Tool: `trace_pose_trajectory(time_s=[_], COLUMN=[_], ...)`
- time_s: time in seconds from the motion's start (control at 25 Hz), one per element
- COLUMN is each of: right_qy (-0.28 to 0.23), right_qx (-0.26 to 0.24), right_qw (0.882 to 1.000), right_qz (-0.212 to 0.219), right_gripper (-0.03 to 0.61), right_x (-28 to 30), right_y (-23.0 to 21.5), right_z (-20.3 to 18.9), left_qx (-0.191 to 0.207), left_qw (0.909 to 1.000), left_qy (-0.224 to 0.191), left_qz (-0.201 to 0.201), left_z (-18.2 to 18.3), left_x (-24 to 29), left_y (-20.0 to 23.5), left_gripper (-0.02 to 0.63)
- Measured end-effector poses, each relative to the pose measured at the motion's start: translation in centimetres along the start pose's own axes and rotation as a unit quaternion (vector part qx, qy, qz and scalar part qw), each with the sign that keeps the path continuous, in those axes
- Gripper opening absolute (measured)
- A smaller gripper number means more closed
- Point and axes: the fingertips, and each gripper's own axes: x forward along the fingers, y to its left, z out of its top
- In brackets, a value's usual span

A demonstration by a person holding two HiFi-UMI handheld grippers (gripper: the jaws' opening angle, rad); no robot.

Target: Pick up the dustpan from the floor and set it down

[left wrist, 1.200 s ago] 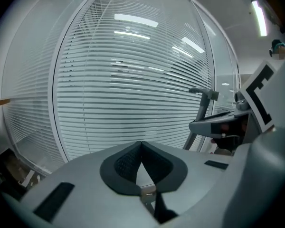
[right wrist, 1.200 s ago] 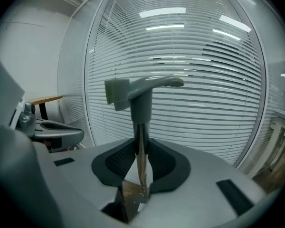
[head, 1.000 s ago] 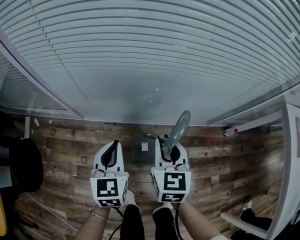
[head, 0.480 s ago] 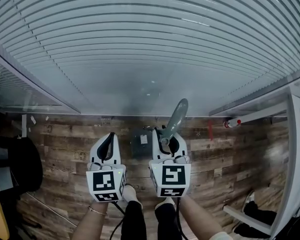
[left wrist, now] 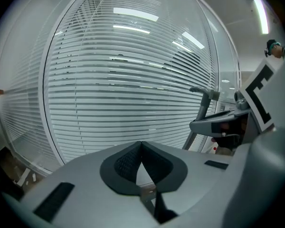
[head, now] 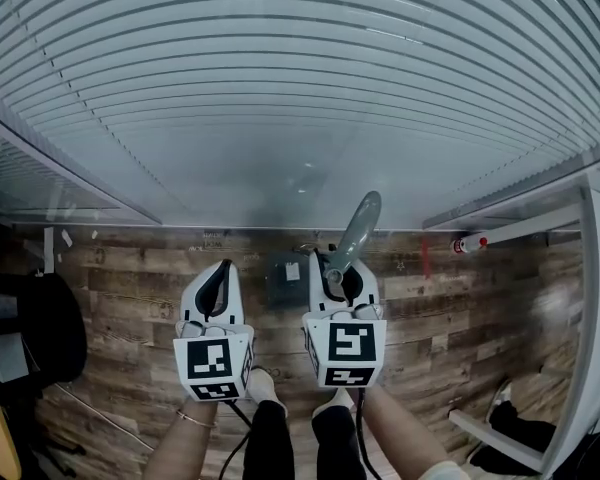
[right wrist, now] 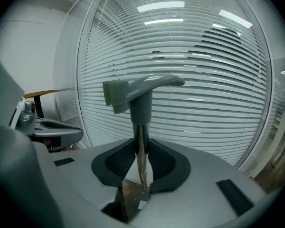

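Dustpan (head: 280, 288): dark grey pan with white label, thin metal shaft, grey angled handle; shaft clamped in right tongs (head: 335, 276), left tongs (head: 223, 274) closed, empty.

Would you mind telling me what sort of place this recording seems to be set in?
Probably an office: a wall of horizontal blinds, wood-look plank flooring, and long ceiling lights showing above the blinds.
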Motion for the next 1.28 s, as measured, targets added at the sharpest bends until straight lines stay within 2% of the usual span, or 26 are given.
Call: trace_pose_trajectory(time_s=[0.56, 1.28], right_qy=[0.003, 0.010], right_qx=[0.005, 0.019], right_qw=[1.000, 1.000], right_qz=[-0.009, -0.011], right_gripper=[0.100, 0.101], right_x=[2.2, 4.7], right_y=[-0.8, -2.8], right_z=[-0.6, -0.6], left_qx=[0.012, 0.002], left_qw=[0.9999, 0.9999], left_qy=[0.004, 0.014], left_qz=[-0.004, 0.005], left_z=[-0.5, -1.2], left_x=[1.0, 0.9], left_y=[-0.5, 0.3], left_gripper=[0.018, 0.018])
